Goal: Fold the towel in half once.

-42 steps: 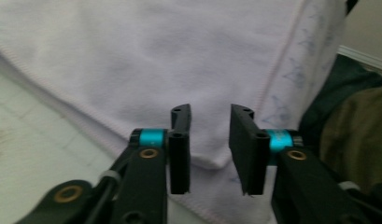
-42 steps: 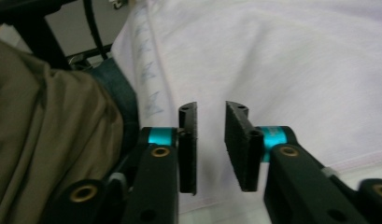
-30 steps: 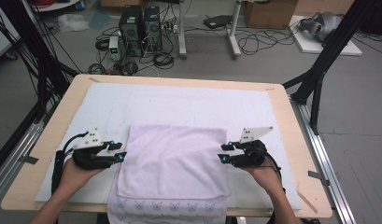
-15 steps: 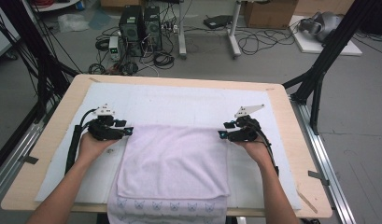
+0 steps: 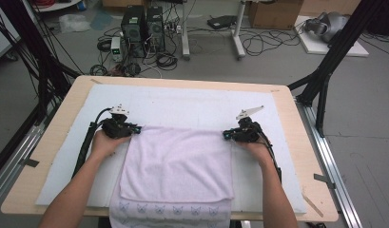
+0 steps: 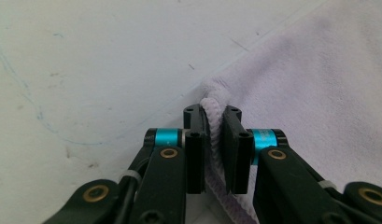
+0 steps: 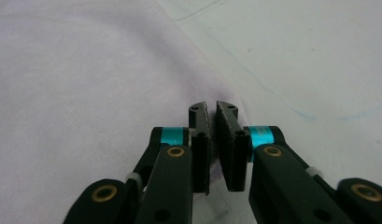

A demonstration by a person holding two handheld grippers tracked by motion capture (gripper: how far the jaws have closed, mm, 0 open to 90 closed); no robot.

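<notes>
A lavender towel lies folded on the white mat, its far edge stretched between both grippers. My left gripper is shut on the towel's far left corner; in the left gripper view the rolled hem is pinched between the jaws of the gripper. My right gripper holds the far right corner. In the right gripper view the gripper is shut, with the towel spreading to the left and a bit of lavender cloth between the pads.
A lower towel layer with a small printed pattern hangs over the table's front edge. The wooden table borders the mat. Beyond the table, computers and cables lie on the floor. Black frame legs stand at the right.
Both grippers have moved away from the person toward the far side of the mat, carrying the towel's upper edge with them. The folded layer now reaches farther up.
</notes>
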